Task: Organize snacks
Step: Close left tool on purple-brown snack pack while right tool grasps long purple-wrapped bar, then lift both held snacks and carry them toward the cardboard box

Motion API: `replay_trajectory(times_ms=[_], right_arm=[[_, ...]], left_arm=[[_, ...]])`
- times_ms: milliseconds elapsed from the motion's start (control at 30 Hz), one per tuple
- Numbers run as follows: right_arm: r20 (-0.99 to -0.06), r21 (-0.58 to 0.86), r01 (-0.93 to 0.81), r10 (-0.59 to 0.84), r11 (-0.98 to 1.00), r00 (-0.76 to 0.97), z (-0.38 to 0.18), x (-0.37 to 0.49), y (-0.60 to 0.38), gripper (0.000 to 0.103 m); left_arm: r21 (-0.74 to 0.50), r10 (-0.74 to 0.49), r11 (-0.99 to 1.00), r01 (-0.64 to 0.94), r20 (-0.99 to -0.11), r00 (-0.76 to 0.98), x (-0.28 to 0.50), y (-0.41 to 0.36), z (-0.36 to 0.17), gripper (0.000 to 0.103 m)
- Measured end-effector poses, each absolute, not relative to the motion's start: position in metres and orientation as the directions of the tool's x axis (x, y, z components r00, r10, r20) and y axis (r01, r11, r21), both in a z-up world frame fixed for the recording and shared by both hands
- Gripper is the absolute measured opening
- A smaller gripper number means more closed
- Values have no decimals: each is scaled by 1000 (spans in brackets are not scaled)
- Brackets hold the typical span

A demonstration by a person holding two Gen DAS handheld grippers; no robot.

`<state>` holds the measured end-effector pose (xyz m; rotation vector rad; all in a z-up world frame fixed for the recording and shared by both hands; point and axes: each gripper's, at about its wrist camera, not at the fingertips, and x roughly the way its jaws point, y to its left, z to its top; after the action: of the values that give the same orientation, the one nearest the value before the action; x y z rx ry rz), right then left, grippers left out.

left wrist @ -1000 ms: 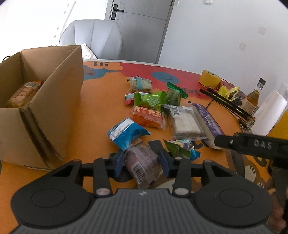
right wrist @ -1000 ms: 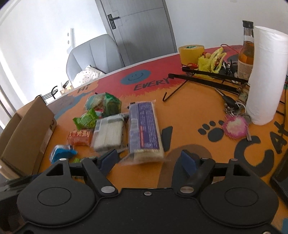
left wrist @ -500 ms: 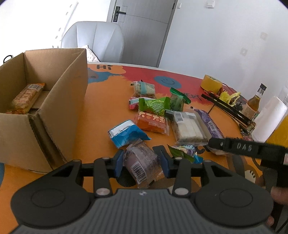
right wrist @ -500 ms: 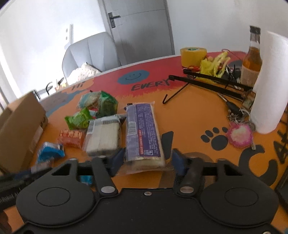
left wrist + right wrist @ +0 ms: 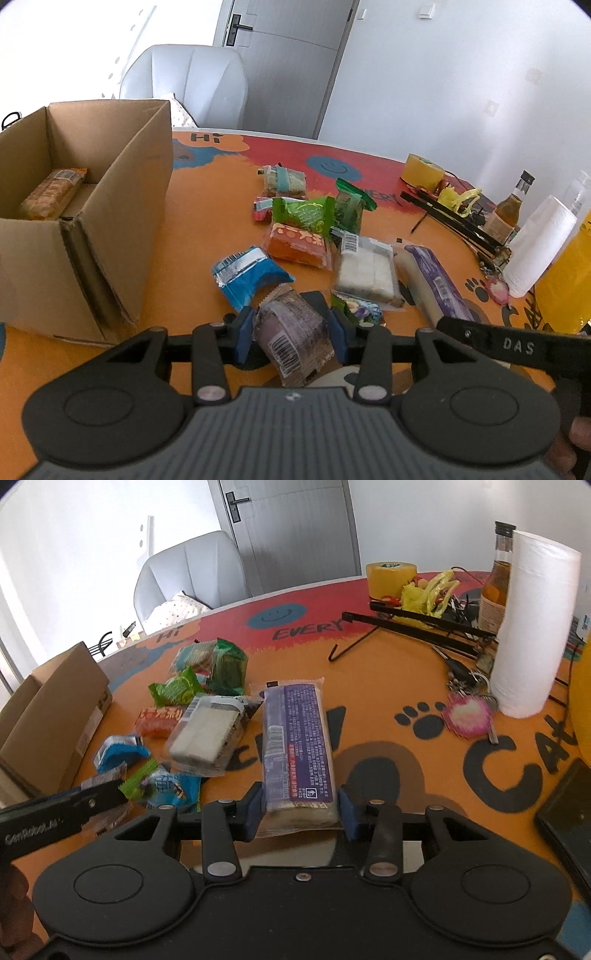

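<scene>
My left gripper (image 5: 291, 328) is shut on a brown snack packet (image 5: 291, 334) and holds it above the orange table. My right gripper (image 5: 300, 814) is shut on the near end of a long purple snack pack (image 5: 295, 746) that lies on the table. Several loose snacks lie between them: a blue packet (image 5: 245, 277), a white wafer pack (image 5: 365, 269), an orange packet (image 5: 297, 245) and a green packet (image 5: 303, 214). An open cardboard box (image 5: 122, 206) stands at the left with one snack bar (image 5: 51, 192) inside.
A paper towel roll (image 5: 532, 627), a bottle (image 5: 496, 587), a yellow tape roll (image 5: 391, 578), a black wire stand (image 5: 413, 627) and keys (image 5: 467, 716) sit at the right. A dark device (image 5: 569, 808) lies at the near right. A grey chair (image 5: 188, 88) stands behind the table.
My right gripper moved forward and closed on the purple pack's near end. My left gripper has risen a little with the brown packet, so more of the box's inside shows.
</scene>
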<state>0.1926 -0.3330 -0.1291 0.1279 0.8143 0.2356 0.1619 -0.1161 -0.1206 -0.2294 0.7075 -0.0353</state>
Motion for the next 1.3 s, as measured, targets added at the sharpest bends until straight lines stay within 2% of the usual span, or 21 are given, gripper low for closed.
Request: replay_trajectory(times_ms=[200, 533, 600, 833, 867, 933, 967, 1000, 1067, 1133, 1300], right_arm=[[-731, 209, -148, 255, 967, 633, -125, 185, -337, 42], [-705, 188, -130, 226, 974, 672, -130, 198, -333, 62], [-691, 190, -127, 224, 974, 687, -132, 200, -333, 66], [-667, 180, -140, 225, 974, 711, -136, 204, -329, 69], [-667, 172, -143, 222, 975, 711, -136, 204, -328, 69], [-670, 143, -143, 202, 979, 714, -136, 204, -325, 60], [-672, 126, -141, 188, 982, 716, -136, 203, -325, 51], [-673, 121, -145, 189, 982, 715, -135, 203, -325, 41], [-675, 132, -151, 200, 980, 710, -134, 201, -328, 36], [-676, 148, -158, 216, 976, 705, -133, 200, -329, 34], [-669, 194, -152, 243, 969, 702, -130, 195, -329, 32]], left_arm=[[-226, -117, 973, -42, -645, 755, 161, -115, -123, 42], [-185, -103, 982, -29, -665, 740, 162, -118, -129, 45], [-170, -89, 985, -34, -664, 743, 162, -119, -129, 48], [-122, -62, 992, -25, -664, 745, 164, -126, -132, 61], [-116, -58, 993, -26, -661, 748, 164, -127, -133, 61], [-113, -54, 993, -28, -660, 749, 164, -128, -133, 61], [-106, -50, 994, -28, -661, 749, 164, -129, -133, 60], [-104, -51, 994, -24, -659, 751, 164, -129, -133, 57], [-104, -53, 994, -20, -656, 753, 164, -129, -133, 49], [-112, -62, 994, -15, -656, 752, 165, -127, -133, 44], [-126, -82, 992, -1, -651, 755, 162, -125, -128, 41]])
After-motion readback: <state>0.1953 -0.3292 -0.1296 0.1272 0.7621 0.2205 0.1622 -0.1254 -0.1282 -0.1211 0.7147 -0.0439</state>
